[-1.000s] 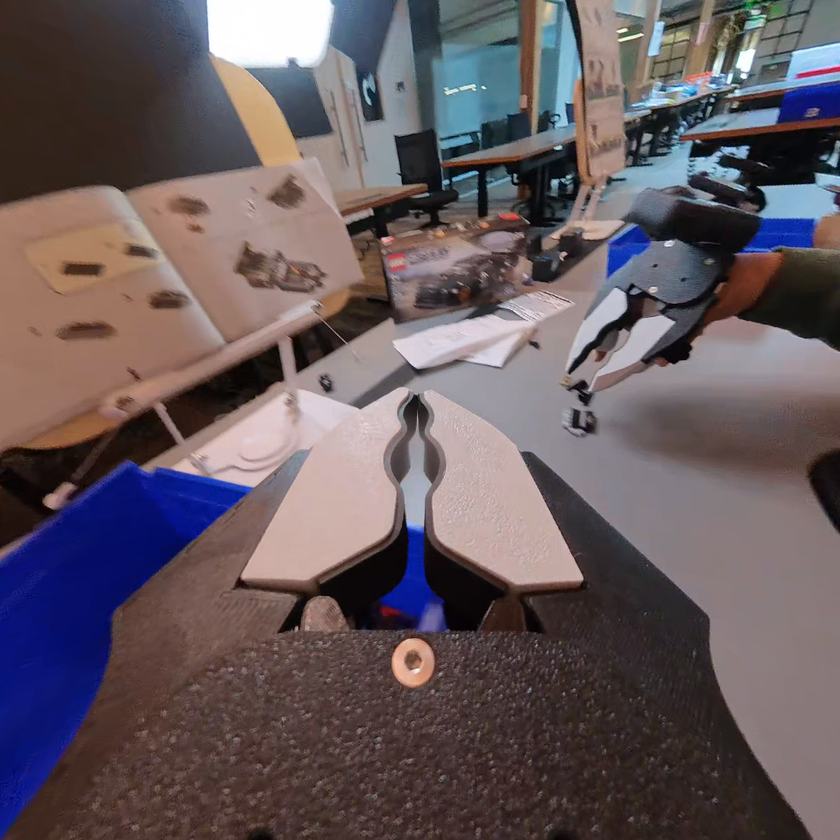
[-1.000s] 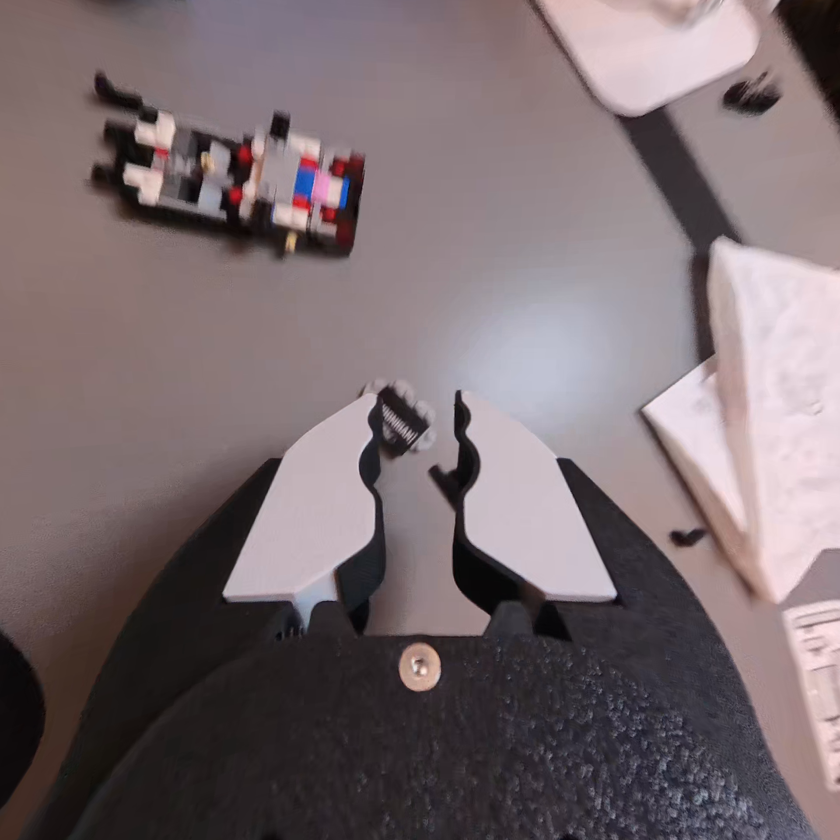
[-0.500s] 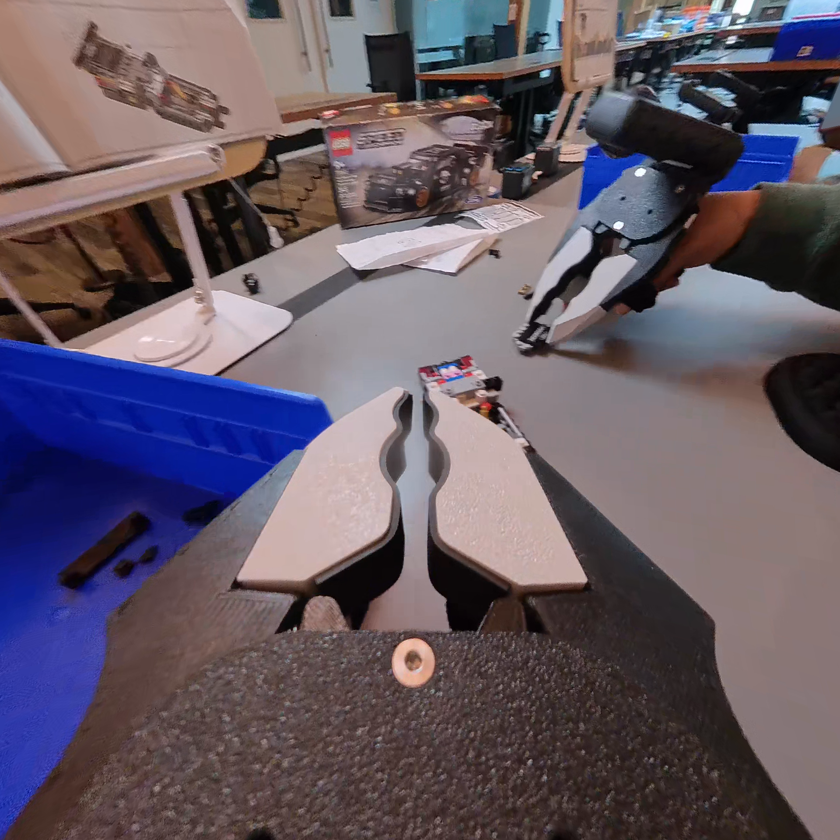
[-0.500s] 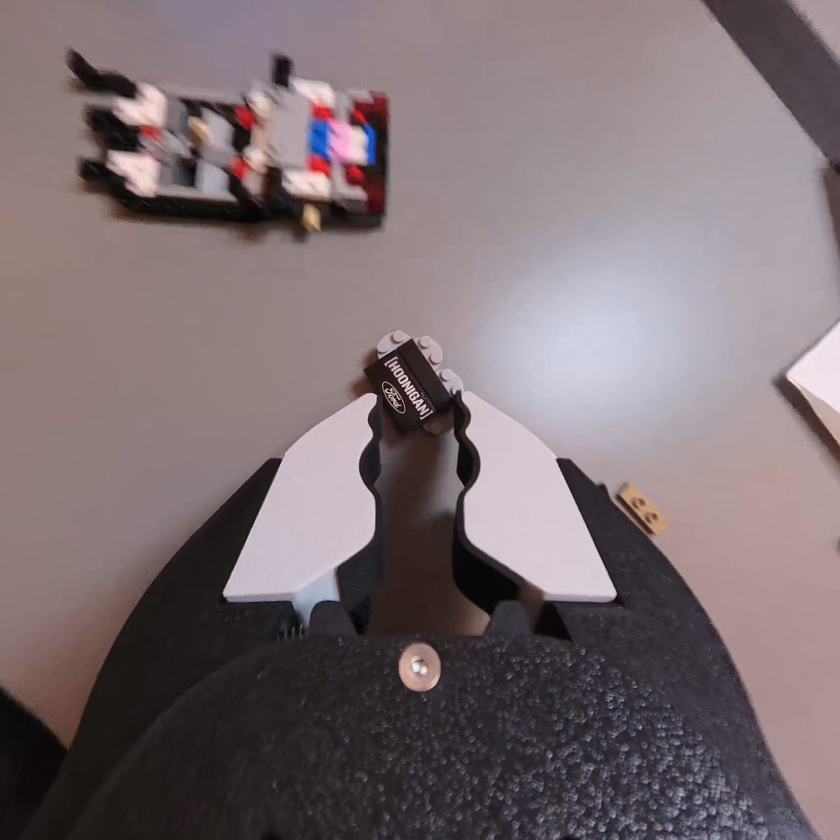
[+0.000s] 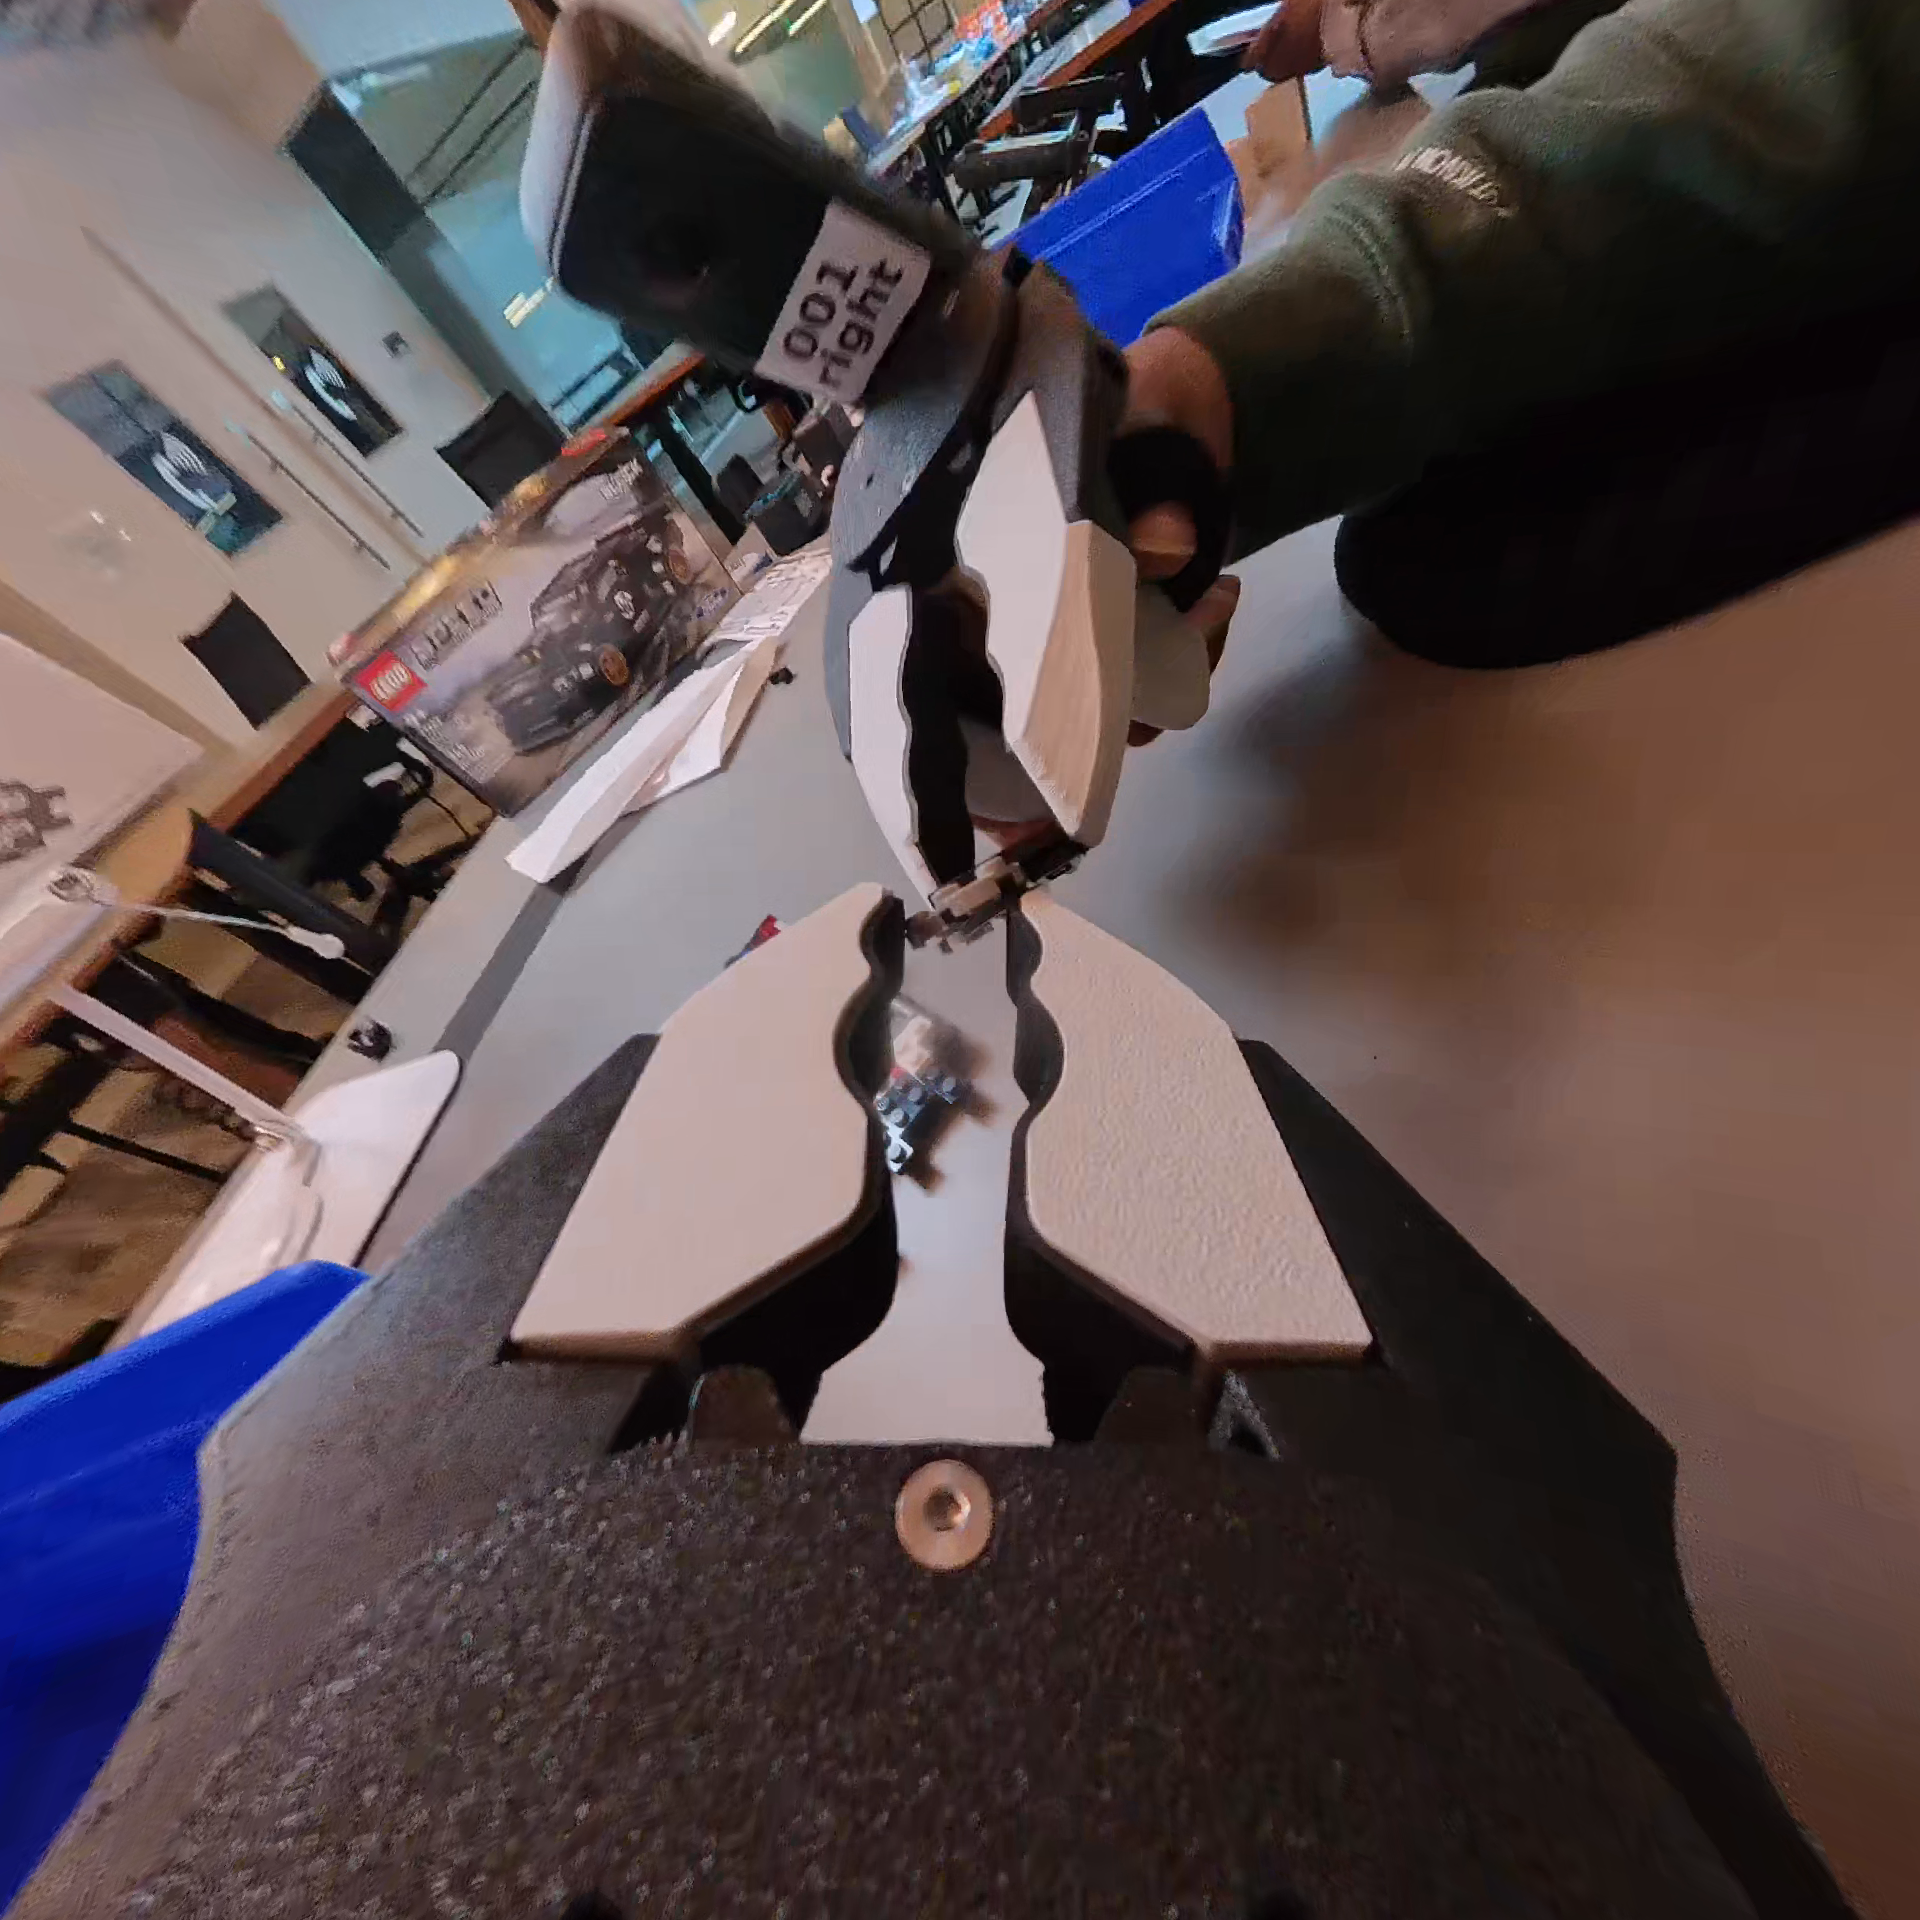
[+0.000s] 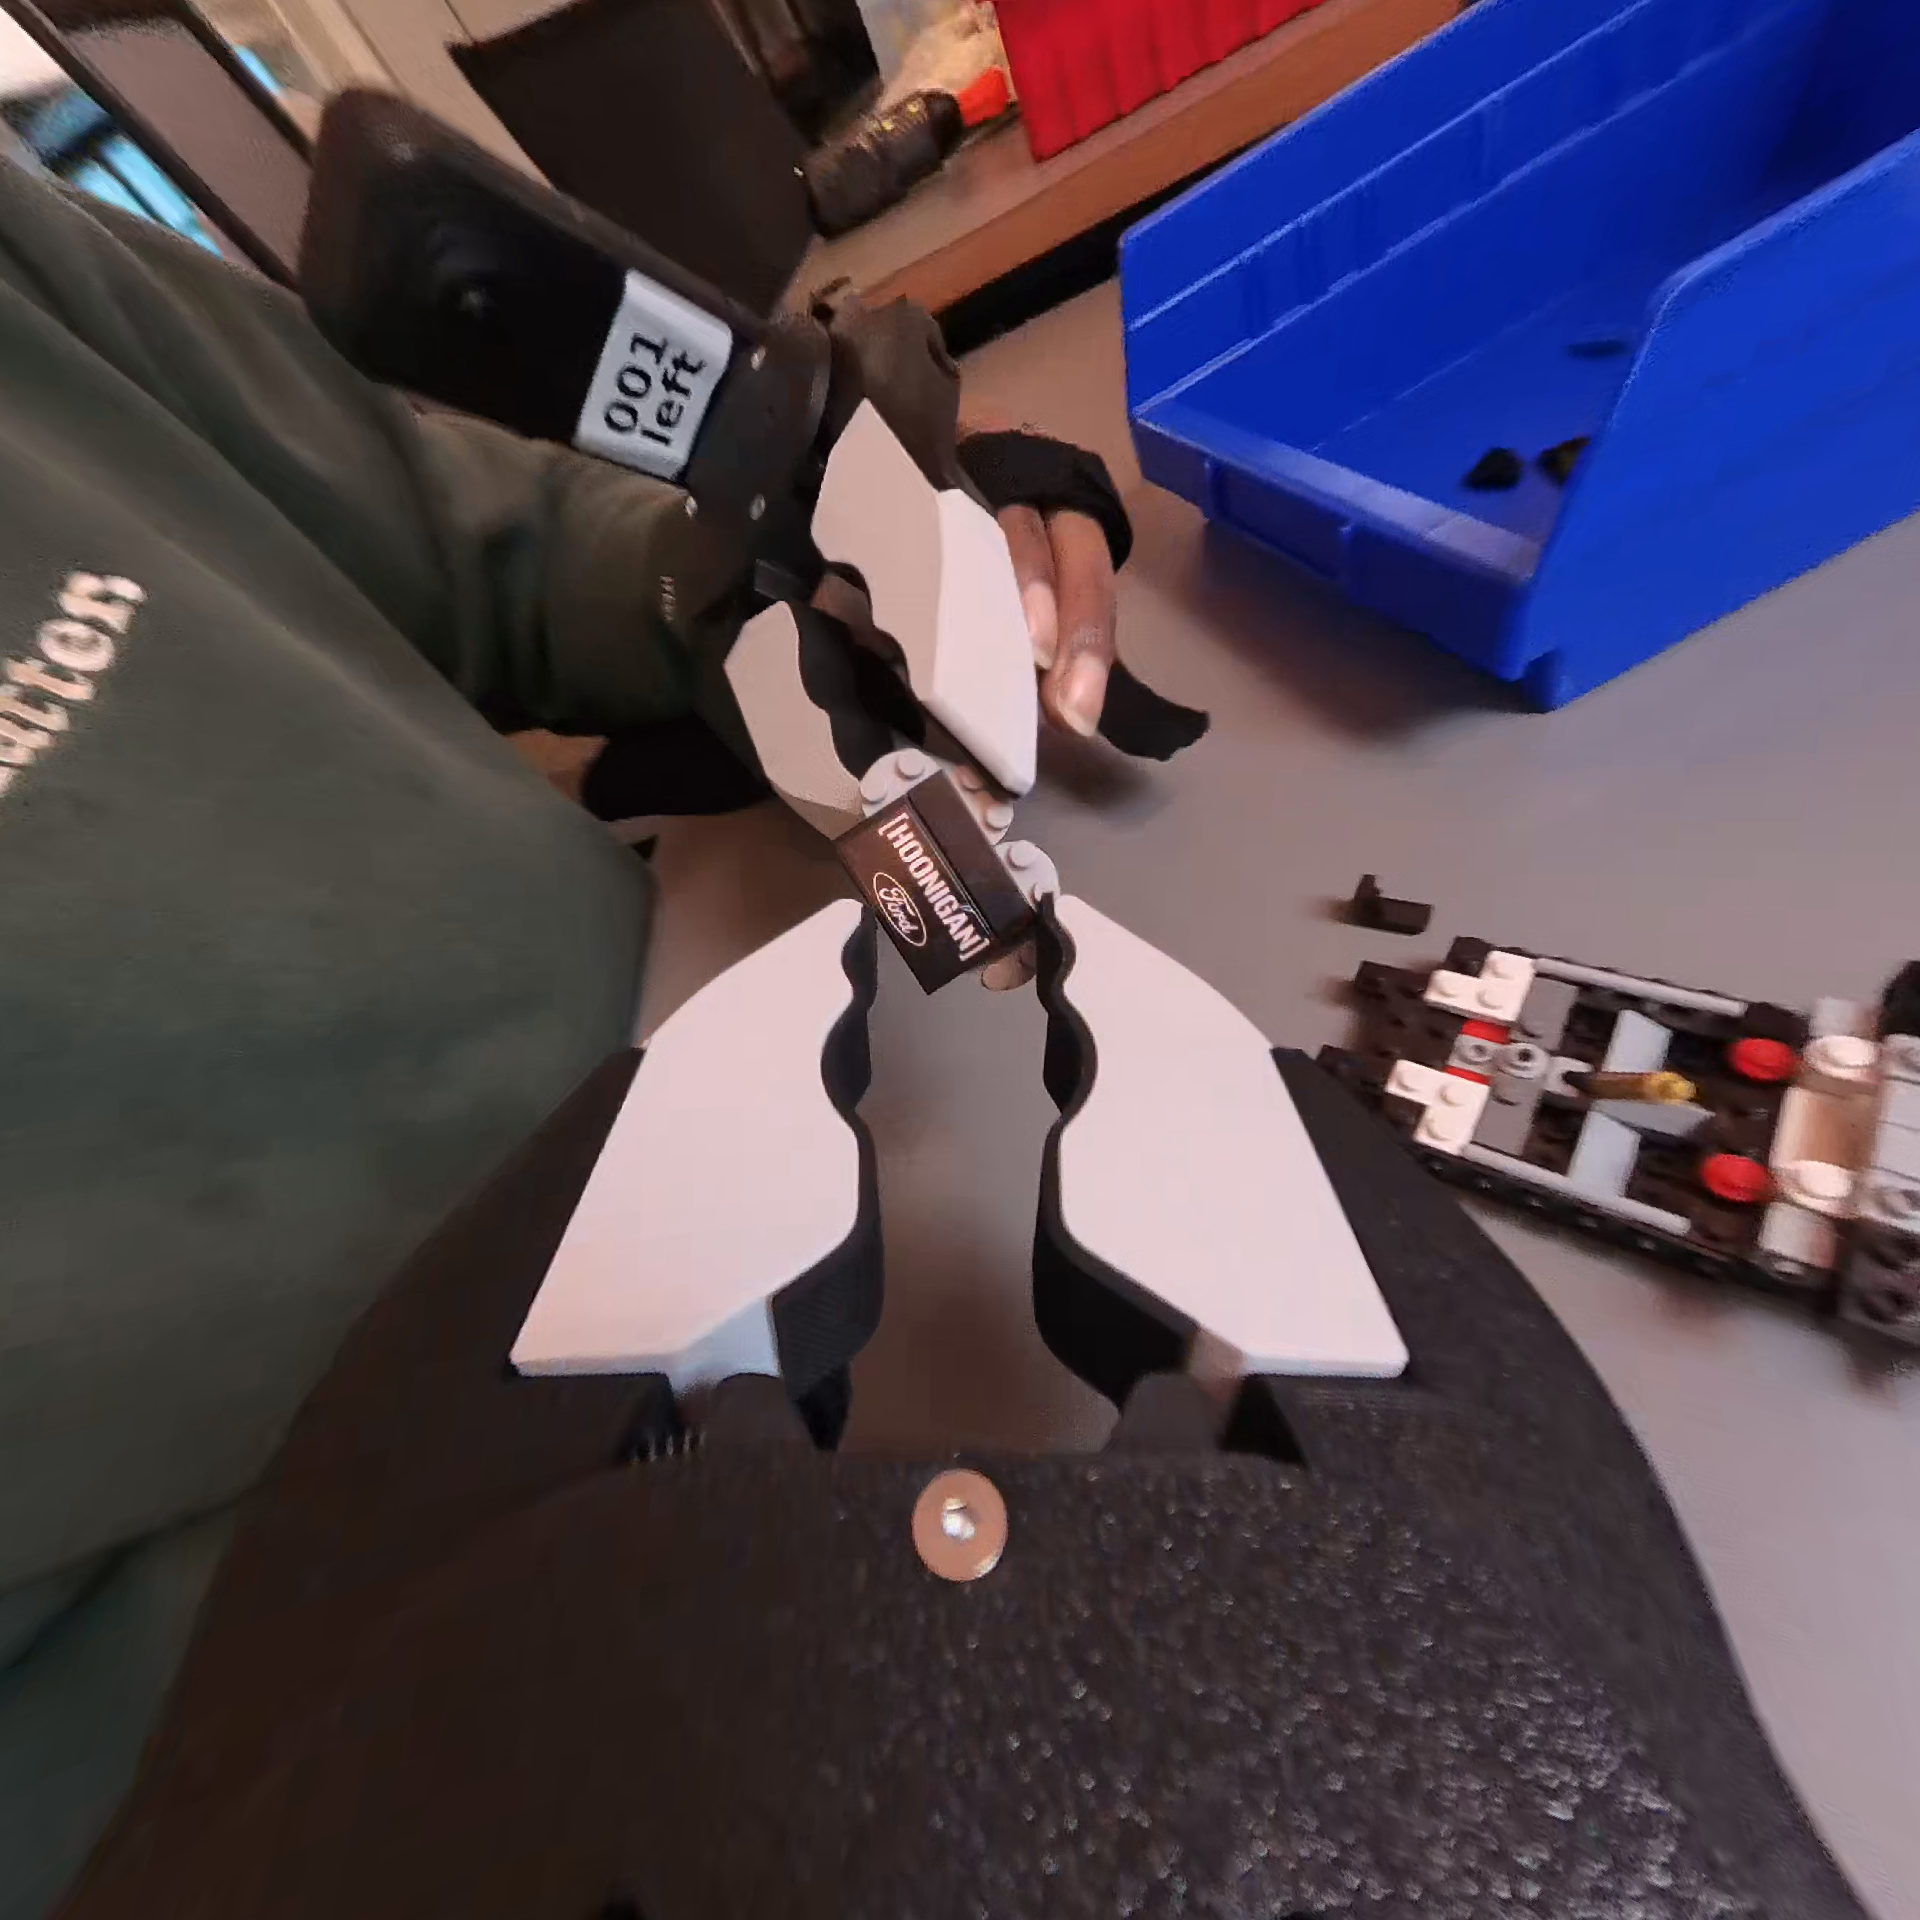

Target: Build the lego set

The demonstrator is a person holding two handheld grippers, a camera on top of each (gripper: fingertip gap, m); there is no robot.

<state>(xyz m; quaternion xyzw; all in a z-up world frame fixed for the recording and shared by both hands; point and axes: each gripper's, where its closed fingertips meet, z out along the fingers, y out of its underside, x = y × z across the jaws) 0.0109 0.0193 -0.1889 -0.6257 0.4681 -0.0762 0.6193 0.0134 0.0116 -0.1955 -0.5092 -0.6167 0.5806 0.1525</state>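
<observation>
My right gripper (image 6: 956,925) is shut on a small brick piece (image 6: 935,894), a black printed tile on a light grey plate, and holds it above the grey table. My left gripper (image 5: 954,920) faces it tip to tip. Its jaws are partly open, with the tips on either side of the piece's grey plate (image 5: 971,896). In the right wrist view the left gripper (image 6: 930,800) comes in from the upper left. In the left wrist view the right gripper (image 5: 1003,852) hangs down from above. A part-built brick car chassis (image 6: 1662,1122) lies on the table to the right, and it also shows below my left fingers (image 5: 925,1081).
A blue bin (image 6: 1455,364) with a few dark bits stands at the back right, and another blue bin (image 5: 104,1558) is at my left. A toy set box (image 5: 551,644), loose paper sheets (image 5: 665,769) and a white stand base (image 5: 343,1132) sit along the table's left edge. A loose black piece (image 6: 1382,914) lies by the chassis.
My right gripper has lifted the brick piece off the table and turned it toward my left gripper. My left gripper has moved in over the chassis and opened its jaws around the piece.
</observation>
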